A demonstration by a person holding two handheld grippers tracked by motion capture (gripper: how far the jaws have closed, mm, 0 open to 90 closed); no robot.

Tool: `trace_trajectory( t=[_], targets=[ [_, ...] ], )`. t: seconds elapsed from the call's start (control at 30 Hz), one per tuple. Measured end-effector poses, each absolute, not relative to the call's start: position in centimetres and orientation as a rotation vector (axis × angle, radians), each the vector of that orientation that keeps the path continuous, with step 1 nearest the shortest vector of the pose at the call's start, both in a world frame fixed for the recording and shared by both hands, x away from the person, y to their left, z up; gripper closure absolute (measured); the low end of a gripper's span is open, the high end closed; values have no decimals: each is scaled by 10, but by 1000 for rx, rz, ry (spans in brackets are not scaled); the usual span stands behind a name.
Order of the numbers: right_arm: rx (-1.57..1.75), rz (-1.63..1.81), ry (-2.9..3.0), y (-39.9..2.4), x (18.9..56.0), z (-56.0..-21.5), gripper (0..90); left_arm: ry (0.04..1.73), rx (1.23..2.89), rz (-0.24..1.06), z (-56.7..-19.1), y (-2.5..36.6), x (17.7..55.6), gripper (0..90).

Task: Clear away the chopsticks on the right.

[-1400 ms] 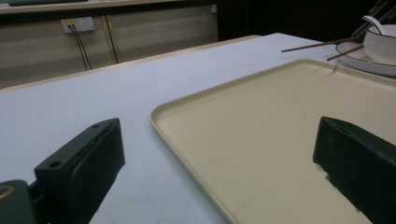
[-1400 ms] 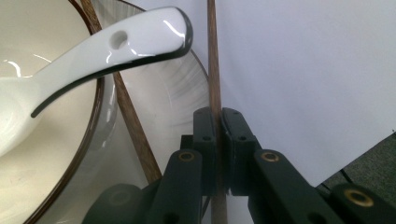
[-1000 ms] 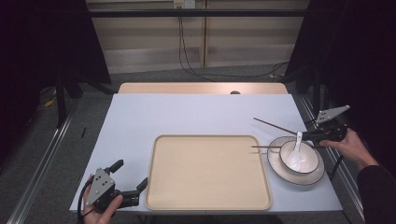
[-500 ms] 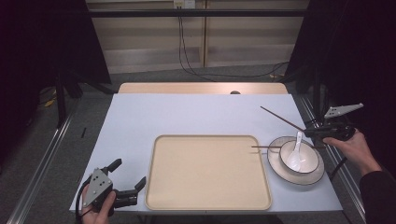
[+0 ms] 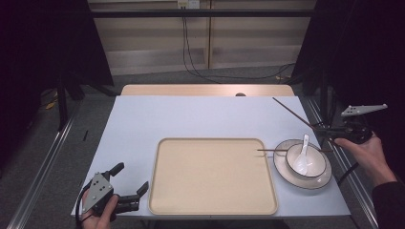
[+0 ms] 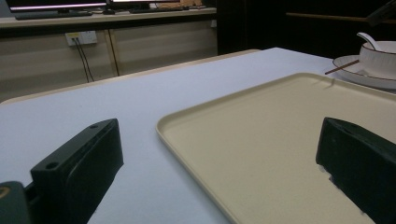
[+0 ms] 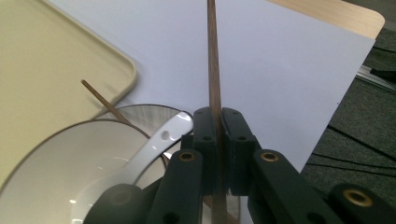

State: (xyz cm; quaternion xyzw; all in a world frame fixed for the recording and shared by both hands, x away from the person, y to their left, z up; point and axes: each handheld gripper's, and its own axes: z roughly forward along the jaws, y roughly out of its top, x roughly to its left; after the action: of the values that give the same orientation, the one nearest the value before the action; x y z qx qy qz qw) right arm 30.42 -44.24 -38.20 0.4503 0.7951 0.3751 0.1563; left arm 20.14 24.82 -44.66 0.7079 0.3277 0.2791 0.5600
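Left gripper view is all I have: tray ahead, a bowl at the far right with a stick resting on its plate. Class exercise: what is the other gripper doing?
Observer: The right gripper is shut on a chopstick, held in the air above the table.
Operator: So the stick by the plate is a different one?
Observer: Yes, a second chopstick lies across the plate, its tip over the tray edge.
Operator: Anything inside the bowl?
Observer: A white spoon rests in the bowl, handle leaning on the rim.
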Motion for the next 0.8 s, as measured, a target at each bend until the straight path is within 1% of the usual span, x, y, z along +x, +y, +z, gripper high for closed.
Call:
trace_trajectory(
  t=[0.3,0.47,0.7,0.8],
  targets=[
    [1351,1185,2225,-428,275,-373,860,777,1675,669,-447,248,201,8],
    [1387,1222,2211,-408,247,-370,860,762,1674,658,-447,247,201,9],
    [1459,1222,2217,-376,219,-382,860,769,1677,661,-447,247,201,9],
    [1477,1211,2206,-367,213,-385,860,766,1684,665,-447,247,202,9]
  ],
)
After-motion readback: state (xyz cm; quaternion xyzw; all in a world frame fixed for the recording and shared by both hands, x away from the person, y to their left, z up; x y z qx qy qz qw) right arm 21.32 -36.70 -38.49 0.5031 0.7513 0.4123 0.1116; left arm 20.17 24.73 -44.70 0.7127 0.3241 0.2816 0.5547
